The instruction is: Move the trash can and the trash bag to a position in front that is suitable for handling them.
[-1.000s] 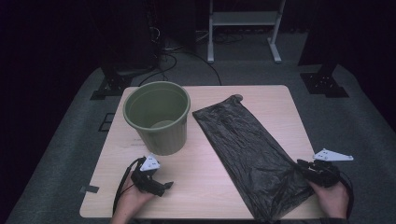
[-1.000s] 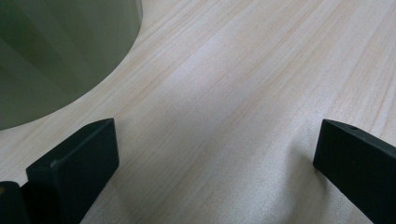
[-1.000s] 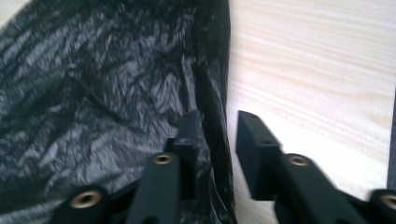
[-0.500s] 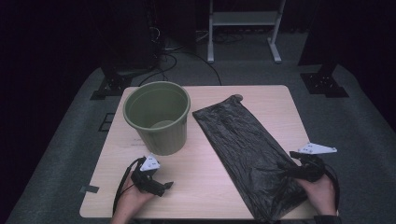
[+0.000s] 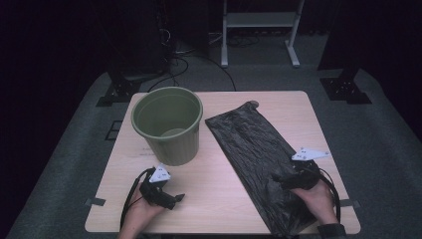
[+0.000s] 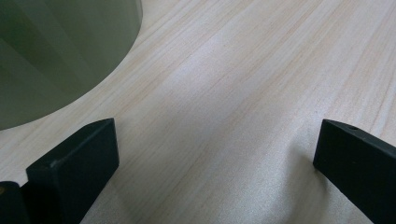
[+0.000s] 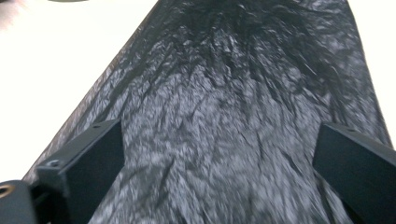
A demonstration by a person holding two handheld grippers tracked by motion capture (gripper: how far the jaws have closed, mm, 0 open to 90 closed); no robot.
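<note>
My right tool sits over the near end of the black bin bag, its jaws having just been opening and now spread wide above the crinkled plastic without pinching it, while my left tool rests open on the bare surface near the left. To do this well, I judge I should lower the right jaws onto one loose fold near the bag's near edge and pinch only the top layer, so the mouth can open toward the green bin standing farther left.
</note>
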